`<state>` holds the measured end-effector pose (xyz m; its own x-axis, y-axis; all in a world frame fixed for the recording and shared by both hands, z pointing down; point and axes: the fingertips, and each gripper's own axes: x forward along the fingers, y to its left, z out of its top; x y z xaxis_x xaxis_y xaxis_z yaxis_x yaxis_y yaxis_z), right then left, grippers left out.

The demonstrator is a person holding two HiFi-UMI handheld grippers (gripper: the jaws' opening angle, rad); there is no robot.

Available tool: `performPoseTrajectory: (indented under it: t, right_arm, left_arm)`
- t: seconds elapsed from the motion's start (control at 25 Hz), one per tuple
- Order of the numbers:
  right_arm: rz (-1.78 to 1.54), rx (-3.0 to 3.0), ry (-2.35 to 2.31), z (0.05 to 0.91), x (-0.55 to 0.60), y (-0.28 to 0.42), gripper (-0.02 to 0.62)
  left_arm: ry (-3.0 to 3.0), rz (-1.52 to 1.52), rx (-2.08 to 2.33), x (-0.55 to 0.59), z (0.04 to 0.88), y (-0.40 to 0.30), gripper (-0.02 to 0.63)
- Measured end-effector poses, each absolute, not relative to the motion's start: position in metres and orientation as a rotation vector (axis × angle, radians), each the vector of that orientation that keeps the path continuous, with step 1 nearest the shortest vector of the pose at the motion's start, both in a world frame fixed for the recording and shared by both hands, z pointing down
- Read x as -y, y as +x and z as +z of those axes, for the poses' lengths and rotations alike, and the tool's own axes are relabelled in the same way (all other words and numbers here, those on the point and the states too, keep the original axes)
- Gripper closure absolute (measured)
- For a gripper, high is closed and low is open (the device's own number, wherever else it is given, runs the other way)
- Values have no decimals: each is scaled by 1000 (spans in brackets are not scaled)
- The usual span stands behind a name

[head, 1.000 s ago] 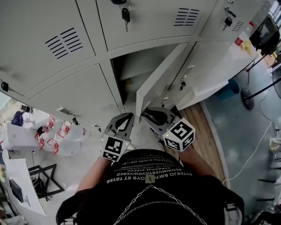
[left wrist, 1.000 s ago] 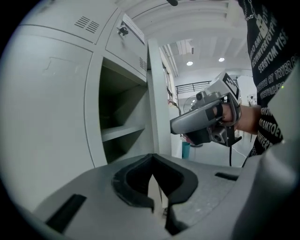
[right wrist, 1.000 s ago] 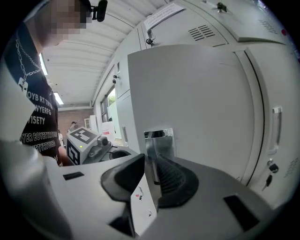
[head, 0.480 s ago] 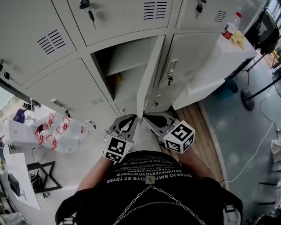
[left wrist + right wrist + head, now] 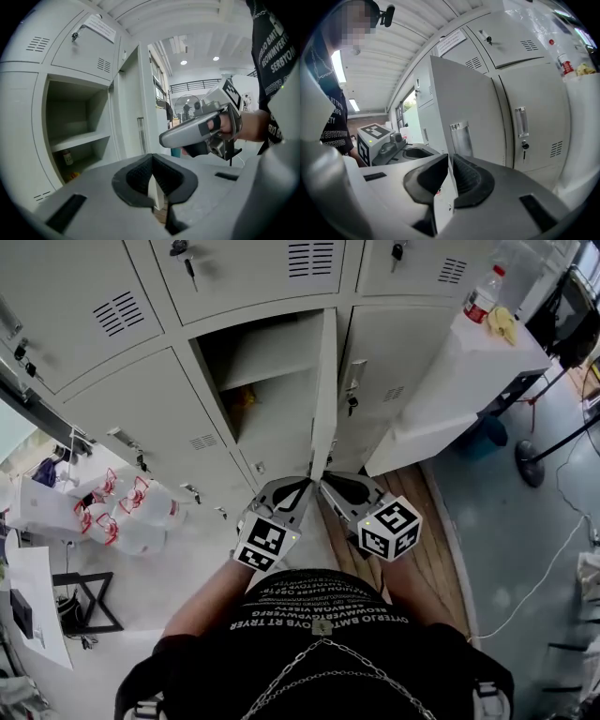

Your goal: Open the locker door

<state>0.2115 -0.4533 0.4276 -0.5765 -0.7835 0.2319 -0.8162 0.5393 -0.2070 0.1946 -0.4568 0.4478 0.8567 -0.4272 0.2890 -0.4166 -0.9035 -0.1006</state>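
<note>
Left gripper (image 5: 152, 160) is seen with its tips brought together on nothing; a pale sliver (image 5: 153, 190) in the gap behind them cannot be identified. Inside the open compartment (image 5: 277, 418), small things (image 5: 68, 158) under the shelf (image 5: 82, 140) are too small to be named. The locker door (image 5: 324, 390) is found between the two grippers, its lower end hidden behind their bodies. It is stood upright, long axis vertical, swung out roughly square to the locker front (image 5: 141, 418), free edge turned toward the person (image 5: 319, 643). It is a plain pale grey panel with a recessed handle plate (image 5: 461, 136). Right gripper (image 5: 450, 161) is narrowed on that free edge: its jaws have just been eased apart slightly, yet the edge is pressed between the pads.
</note>
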Motion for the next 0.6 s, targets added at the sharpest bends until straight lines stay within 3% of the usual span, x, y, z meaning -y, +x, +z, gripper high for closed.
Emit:
performPoseTrajectory:
  t: [0.32, 0.6]
  right_arm:
    - [511, 2637, 1416, 438, 436, 249, 541]
    - [408, 2616, 1597, 414, 401, 298, 598]
  left_arm:
    - [-2989, -467, -668, 432, 441, 208, 601]
    - [-2968, -379, -1018, 434, 403, 121, 601]
